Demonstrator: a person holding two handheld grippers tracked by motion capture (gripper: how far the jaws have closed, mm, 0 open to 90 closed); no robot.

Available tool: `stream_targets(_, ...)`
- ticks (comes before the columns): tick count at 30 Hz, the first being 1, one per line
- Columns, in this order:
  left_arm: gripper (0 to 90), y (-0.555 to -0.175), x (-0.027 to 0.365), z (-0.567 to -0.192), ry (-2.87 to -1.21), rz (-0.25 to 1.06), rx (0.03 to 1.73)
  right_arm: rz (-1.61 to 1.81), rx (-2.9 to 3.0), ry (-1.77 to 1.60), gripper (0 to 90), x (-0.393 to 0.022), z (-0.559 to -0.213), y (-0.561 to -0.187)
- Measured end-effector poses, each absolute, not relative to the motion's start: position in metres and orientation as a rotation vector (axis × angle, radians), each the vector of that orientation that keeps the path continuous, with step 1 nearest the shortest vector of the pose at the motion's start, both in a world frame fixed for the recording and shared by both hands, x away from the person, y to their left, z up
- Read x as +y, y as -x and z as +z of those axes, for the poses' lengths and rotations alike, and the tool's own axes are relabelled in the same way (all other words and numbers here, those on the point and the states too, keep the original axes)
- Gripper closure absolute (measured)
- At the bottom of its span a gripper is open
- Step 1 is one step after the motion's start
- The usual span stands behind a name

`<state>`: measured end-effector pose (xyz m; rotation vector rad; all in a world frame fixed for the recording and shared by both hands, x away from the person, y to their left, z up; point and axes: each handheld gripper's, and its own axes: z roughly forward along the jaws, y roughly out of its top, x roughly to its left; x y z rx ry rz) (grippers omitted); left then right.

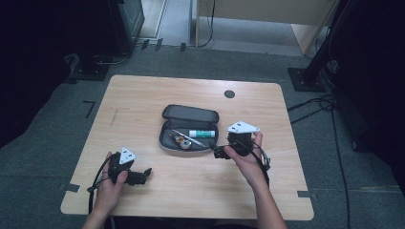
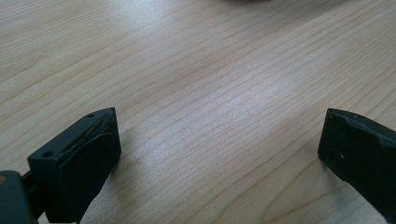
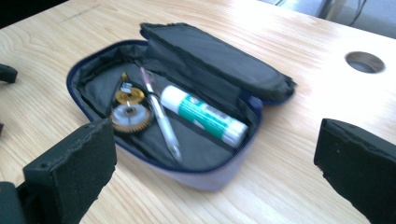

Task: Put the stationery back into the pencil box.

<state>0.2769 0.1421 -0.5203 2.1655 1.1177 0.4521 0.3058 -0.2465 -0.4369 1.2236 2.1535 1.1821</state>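
We see open pencil case at counter centre, holding glue stick, pen, tape rolls. Right tool released beside case; left tool released, well apart.

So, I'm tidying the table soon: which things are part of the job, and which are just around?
In use:
pencil case, open
glue stick
pen
two brass gears
right claw, open

Just around:
table's cable hole
floor cables

Gears in pouch blurred, teeth unclear; label on glue stick too smeared to read.
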Motion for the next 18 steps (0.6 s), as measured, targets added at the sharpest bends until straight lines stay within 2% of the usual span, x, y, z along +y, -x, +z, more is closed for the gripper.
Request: stream_targets(18, 0.0, -0.277, 0.142, -0.52, -2.167, 0.452, 1.117, 1.135, 2.062, -1.374, 0.0, -0.309, -0.465, -0.275)
